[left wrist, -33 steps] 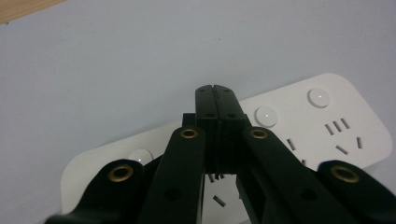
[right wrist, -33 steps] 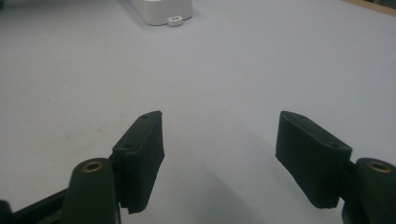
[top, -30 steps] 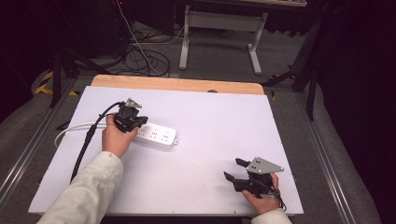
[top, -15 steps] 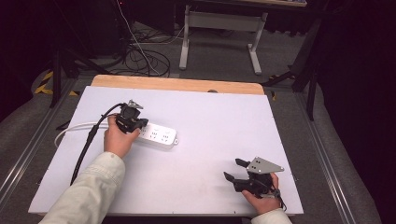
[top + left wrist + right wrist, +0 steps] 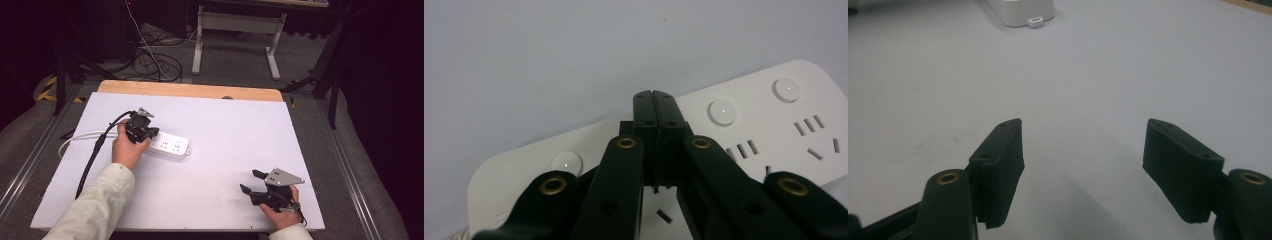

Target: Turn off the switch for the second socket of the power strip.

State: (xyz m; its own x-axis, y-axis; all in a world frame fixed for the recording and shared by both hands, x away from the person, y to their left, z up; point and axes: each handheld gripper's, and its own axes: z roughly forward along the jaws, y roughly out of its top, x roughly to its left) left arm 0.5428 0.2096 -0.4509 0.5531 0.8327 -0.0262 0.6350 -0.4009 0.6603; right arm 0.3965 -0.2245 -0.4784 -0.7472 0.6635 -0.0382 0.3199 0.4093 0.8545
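White desk [image 5: 215,150] carrying a white power strip [image 5: 170,145] left of its centre. Left tongs [image 5: 655,102], jaws pressed together, rest over the strip's near end. Right tongs [image 5: 250,182], jaws spread wide and holding nothing, lie well right of the strip.

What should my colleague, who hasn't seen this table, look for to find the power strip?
On the white table, look at the left half, just ahead of the person's left hand. The power strip lies flat there under the shut left gripper: white, oblong, with round buttons beside its sockets and a white cable trailing left.
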